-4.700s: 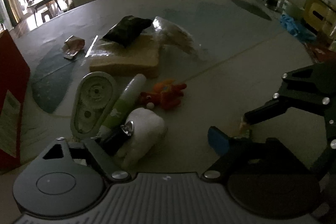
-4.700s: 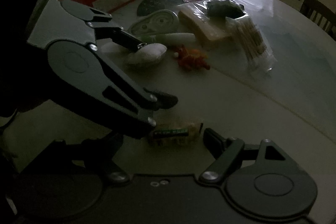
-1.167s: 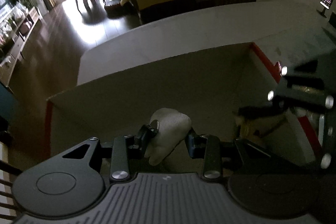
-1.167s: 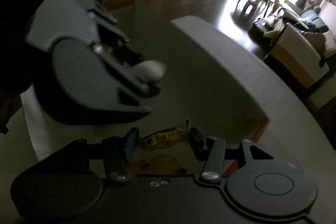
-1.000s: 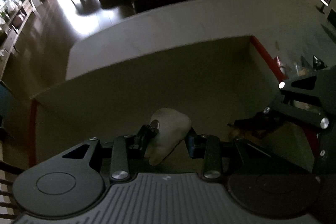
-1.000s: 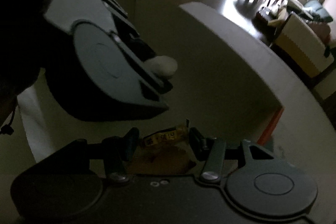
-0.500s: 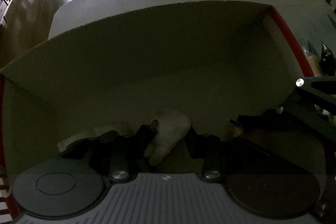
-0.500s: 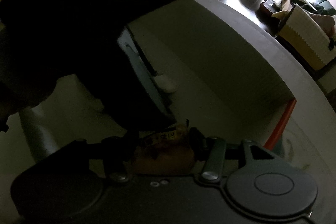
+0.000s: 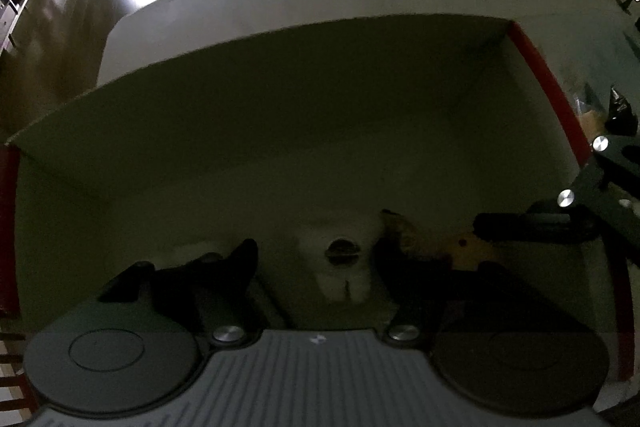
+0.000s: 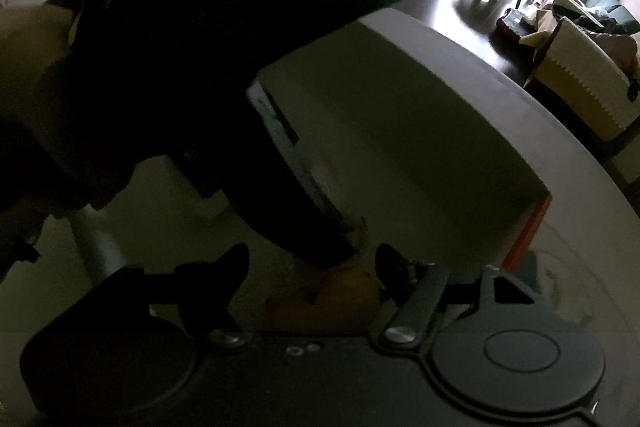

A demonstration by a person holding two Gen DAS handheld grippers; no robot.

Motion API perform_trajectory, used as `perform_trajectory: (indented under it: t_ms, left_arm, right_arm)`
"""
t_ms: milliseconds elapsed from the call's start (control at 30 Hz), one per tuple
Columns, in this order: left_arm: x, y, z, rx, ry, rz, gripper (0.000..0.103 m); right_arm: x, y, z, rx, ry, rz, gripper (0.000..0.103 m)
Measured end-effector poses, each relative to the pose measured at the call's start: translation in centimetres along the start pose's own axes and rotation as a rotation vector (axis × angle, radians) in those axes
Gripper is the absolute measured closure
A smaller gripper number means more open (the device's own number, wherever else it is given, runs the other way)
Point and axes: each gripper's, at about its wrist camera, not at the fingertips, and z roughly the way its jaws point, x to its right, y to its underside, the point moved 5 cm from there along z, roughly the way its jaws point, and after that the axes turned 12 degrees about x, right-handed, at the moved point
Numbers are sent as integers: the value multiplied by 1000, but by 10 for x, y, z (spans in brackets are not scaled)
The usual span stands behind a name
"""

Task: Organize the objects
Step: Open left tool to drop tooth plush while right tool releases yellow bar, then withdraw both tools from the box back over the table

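Both grippers, L & R, spread wide inside red box; white plush (dim) lies between L's fingers

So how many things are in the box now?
2. The white soft toy lies on the box floor between the left gripper's open jaws. The yellow snack packet lies just right of it, by the right gripper. More could hide under the grippers.

White plush between spread left claw
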Motion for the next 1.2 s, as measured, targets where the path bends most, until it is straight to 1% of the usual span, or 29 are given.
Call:
perform_trajectory:
  t_ms: [267,467,667,767,900,1000,1200]
  left_arm:
    - [-4,14,-37,68,-6,-26,39]
    - [1,16,-70,124,-1,-28,39]
    - [7,7,-94,177,8,-27,39]
    - [21,1,-105,209,7,-38,39]
    - [39,8,-130,245,0,-59,39]
    - [52,13,-144,266,-26,-65,39]
    - [76,30,-161,297,-51,-106,39]
  right_arm:
    - [-1,-6,-40,72,-16,22,32]
    - [12,-13,-72,128,-23,38,32]
    - [20,-8,-104,182,-38,56,31]
    - [24,-4,-121,208,-48,61,31]
    - [29,4,-141,246,-52,62,31]
    - [33,12,-156,271,-58,69,31]
    - [36,36,-187,317,-51,73,30]
